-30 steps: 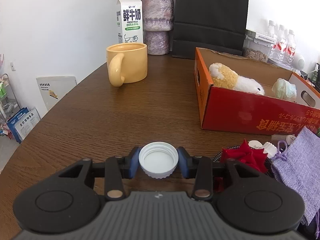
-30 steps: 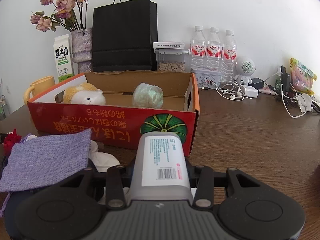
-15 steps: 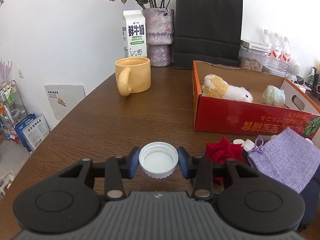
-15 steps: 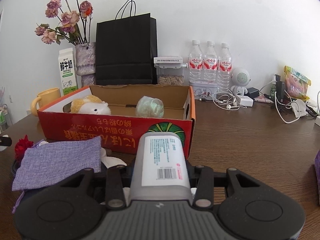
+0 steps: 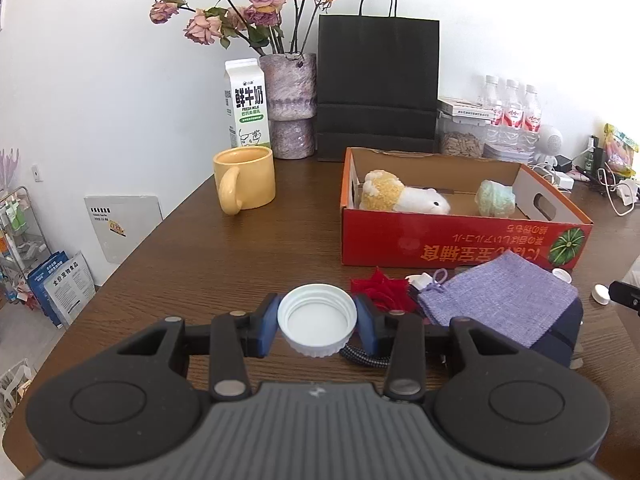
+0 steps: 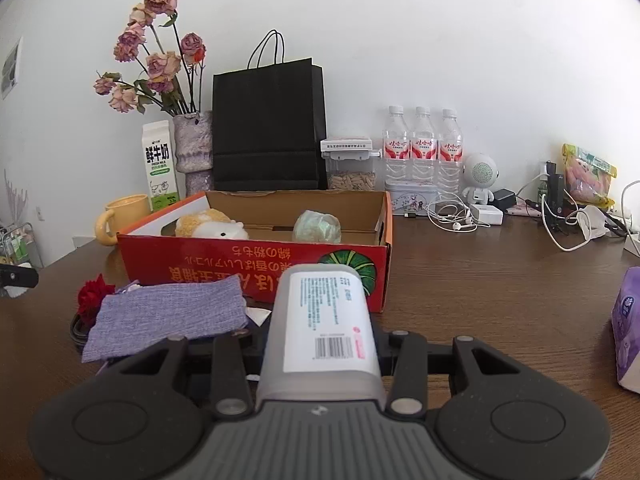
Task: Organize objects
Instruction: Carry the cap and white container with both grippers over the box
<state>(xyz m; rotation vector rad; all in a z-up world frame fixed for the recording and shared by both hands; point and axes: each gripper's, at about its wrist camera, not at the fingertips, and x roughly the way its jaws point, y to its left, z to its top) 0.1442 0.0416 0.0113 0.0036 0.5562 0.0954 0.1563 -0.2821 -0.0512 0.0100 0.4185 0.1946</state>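
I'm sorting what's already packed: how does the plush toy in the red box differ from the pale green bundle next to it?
The plush toy is yellow and white; the pale green bundle is one mint-like colour. The plush toy is long and lies on its side toward the left end of the red box; the bundle is rounder, more compact and sits toward the right end. The toy looks fluffy, the bundle crinkled and shiny. Both rest inside the box, apart.

We note the left hand-held gripper [image 5: 317, 326] clamped on a white screw cap [image 5: 317, 325] above the worktop [image 5: 208, 264], near a red cardboard box [image 5: 460, 240].
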